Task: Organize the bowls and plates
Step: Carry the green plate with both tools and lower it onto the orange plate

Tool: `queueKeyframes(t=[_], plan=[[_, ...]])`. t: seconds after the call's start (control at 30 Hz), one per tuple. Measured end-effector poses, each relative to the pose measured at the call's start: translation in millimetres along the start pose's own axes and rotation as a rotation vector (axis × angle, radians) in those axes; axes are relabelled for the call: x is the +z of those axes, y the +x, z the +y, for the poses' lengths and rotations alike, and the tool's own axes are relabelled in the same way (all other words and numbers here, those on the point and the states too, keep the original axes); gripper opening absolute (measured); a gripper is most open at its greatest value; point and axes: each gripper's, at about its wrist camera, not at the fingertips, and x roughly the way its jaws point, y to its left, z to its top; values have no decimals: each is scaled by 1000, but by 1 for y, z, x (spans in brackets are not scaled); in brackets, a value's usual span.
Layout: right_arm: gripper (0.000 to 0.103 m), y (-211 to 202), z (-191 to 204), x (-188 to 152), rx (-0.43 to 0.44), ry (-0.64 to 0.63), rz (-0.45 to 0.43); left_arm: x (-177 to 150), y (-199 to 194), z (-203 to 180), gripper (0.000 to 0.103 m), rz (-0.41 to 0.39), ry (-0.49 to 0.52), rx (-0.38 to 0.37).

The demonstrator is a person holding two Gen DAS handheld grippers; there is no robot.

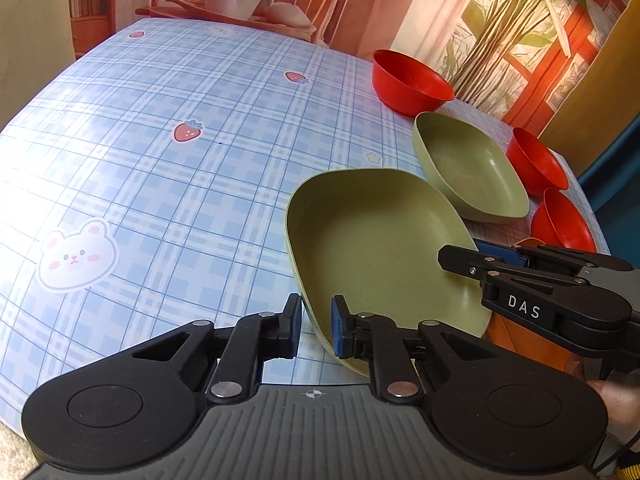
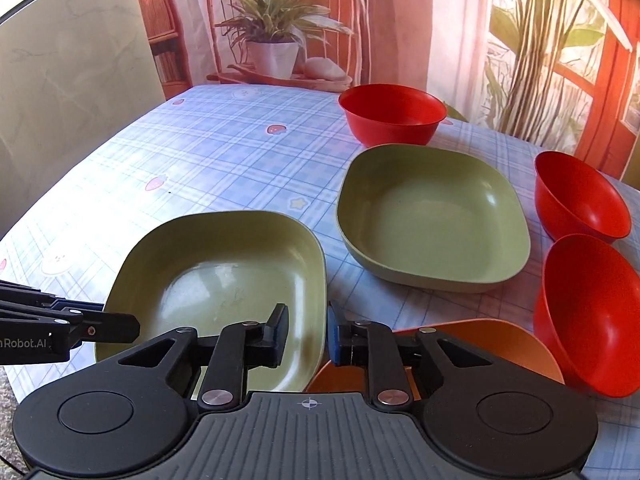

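Matt green plates (image 2: 216, 276), glossy tablecloth (image 1: 168, 184)

Both cameras sit low and close over the table's (image 1: 160, 184) near edge, facing the far backdrop. The left view angles rightward; both share the near green plate (image 1: 376, 248) (image 2: 224, 280), lower centre.

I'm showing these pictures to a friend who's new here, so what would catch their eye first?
Probably the near green plate, tilted up off the blue plaid tablecloth, its rim between the pads of both the left tool and the right tool. Next, three red bowls ringing a second green plate on the right.
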Motion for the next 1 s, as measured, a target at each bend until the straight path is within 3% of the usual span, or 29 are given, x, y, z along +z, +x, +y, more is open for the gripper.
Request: queueKeyframes(t=[0.4,0.6,1.0], plan=[[17,-26,-3,12,39,54,-85,13,-33,-12,17,-101,47,20],[17,-51,-16,12,28,55,-130,15,-44,-30,18,-97,88,-62],[17,-86,-69,-20,-52,100,-137,-1,-22,-83,22,9,223,-213]])
